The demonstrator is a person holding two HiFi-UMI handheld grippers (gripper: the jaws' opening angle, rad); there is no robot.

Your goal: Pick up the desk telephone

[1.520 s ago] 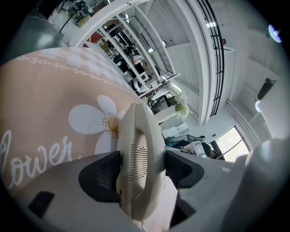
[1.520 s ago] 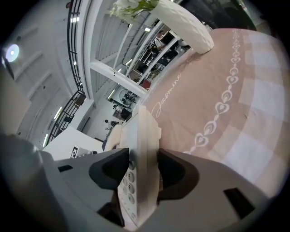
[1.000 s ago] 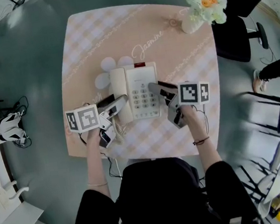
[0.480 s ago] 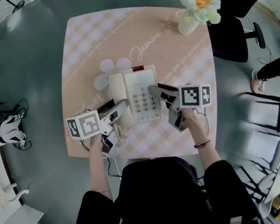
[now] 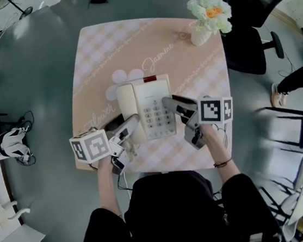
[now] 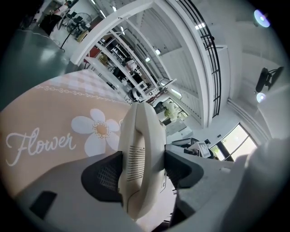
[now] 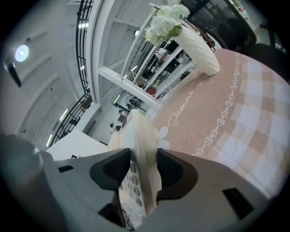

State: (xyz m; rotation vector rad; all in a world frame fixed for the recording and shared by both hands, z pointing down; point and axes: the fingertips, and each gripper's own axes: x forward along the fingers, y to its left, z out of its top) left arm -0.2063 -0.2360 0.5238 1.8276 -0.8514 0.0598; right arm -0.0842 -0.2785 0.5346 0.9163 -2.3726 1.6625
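Observation:
The cream desk telephone (image 5: 148,104), with its handset on the left and its keypad in the middle, is held above the table between both grippers. My left gripper (image 5: 129,128) is shut on the phone's handset side. In the left gripper view the handset (image 6: 138,154) stands pressed between the dark pads (image 6: 103,174). My right gripper (image 5: 172,105) is shut on the phone's right edge. In the right gripper view that edge (image 7: 144,149) sits clamped between the jaws, with keypad buttons showing below. The coiled cord (image 5: 125,150) hangs at the near left.
The square table carries a pink checked cloth (image 5: 115,45) printed with a white flower and script. A white vase of flowers (image 5: 207,15) stands at its far right corner. A black office chair (image 5: 250,7) is beyond that corner, and bags lie on the floor at left (image 5: 9,142).
Both grippers have risen with the telephone clamped between them, so it hangs higher above the cloth. The grip on each side is unchanged.

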